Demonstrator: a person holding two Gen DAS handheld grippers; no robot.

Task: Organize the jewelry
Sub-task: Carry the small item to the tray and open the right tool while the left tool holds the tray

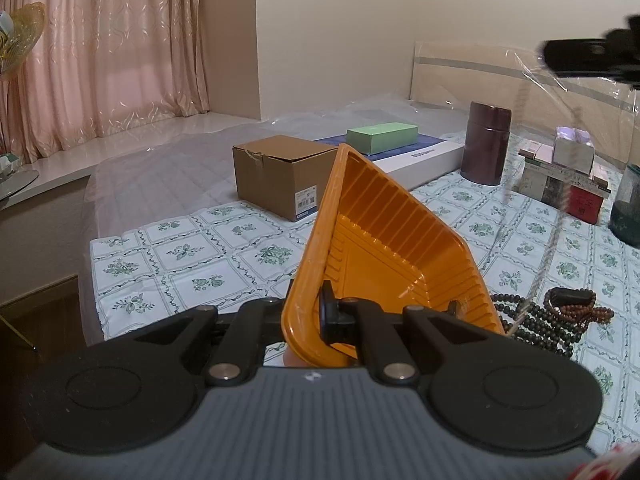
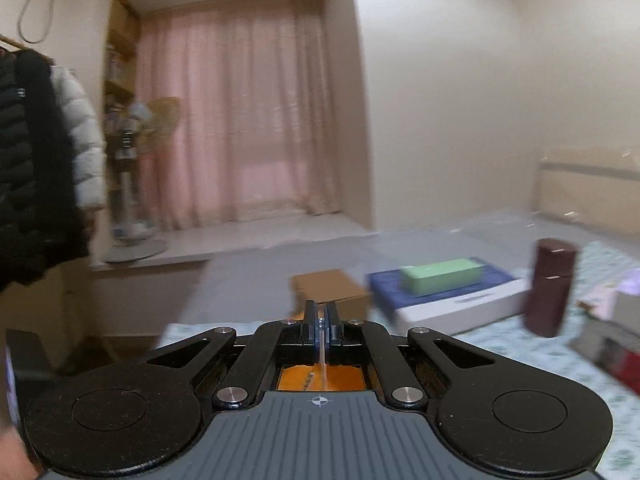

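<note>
- The left gripper [image 1: 310,312] clamps the rim of an orange tray [image 1: 384,240], tilting it up above the floral cloth [image 1: 200,256].
- Dark bead strands [image 1: 540,320] lie on the cloth just right of the tray.
- The right gripper [image 2: 321,320], raised over the tray, pinches a thin, blurred chain [image 1: 548,248] that hangs from it.
- A maroon canister [image 1: 486,142] stands further back.

Home bedroom: bed [image 1: 168,184], curtains [image 1: 100,52].
</note>
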